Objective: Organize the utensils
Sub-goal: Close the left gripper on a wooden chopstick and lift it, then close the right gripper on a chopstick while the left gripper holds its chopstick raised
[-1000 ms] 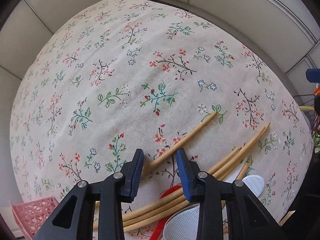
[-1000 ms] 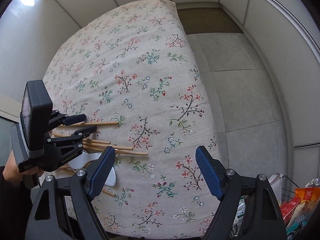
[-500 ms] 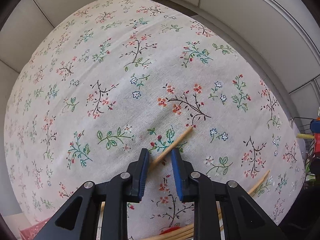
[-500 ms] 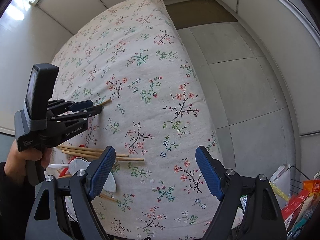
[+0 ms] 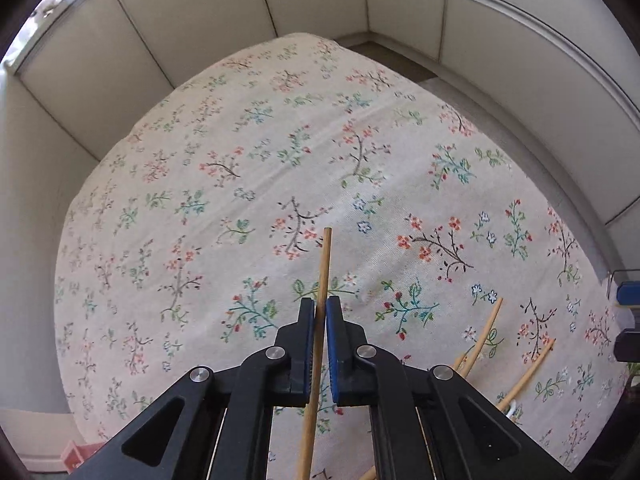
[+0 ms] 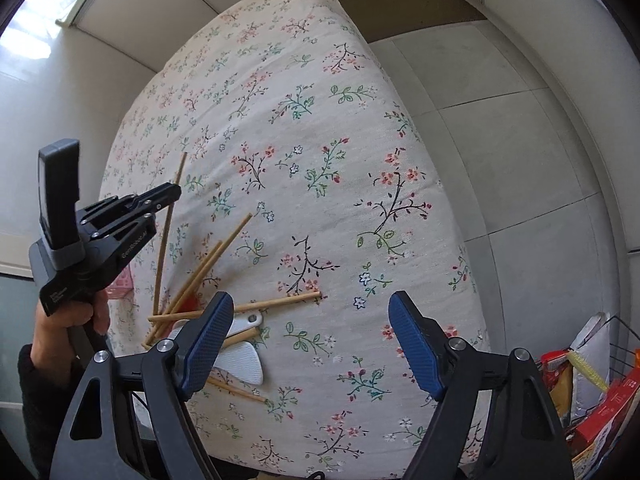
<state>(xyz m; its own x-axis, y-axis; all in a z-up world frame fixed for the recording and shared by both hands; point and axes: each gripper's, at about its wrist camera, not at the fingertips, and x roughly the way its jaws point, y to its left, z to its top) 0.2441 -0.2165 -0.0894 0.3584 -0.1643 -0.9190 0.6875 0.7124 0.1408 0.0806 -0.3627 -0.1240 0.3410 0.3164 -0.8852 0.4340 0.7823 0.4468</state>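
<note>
My left gripper point(image 5: 320, 304) has its jaws closing tight on one wooden chopstick point(image 5: 325, 264), which sticks out past the fingertips and hangs above the floral tablecloth point(image 5: 240, 200). In the right wrist view that left gripper point(image 6: 172, 194) holds the chopstick point(image 6: 168, 220) steeply, left of a loose pile of chopsticks point(image 6: 208, 264). White spoons point(image 6: 240, 364) and a red utensil point(image 6: 192, 304) lie in the pile. My right gripper point(image 6: 310, 300) hovers over the near table edge, jaws wide and closing slightly, nothing between them. More chopsticks point(image 5: 480, 340) show at lower right.
A pink basket point(image 6: 122, 284) sits at the table's left edge behind the left gripper. A wire basket point(image 6: 616, 328) of packets stands on the floor at the lower right. Grey floor tiles point(image 6: 500, 140) run along the table's right side.
The left gripper closed on a chopstick, lifted it off the cloth and swung it from slanting right to nearly straight ahead. The pile dropped toward the lower right of its view.
</note>
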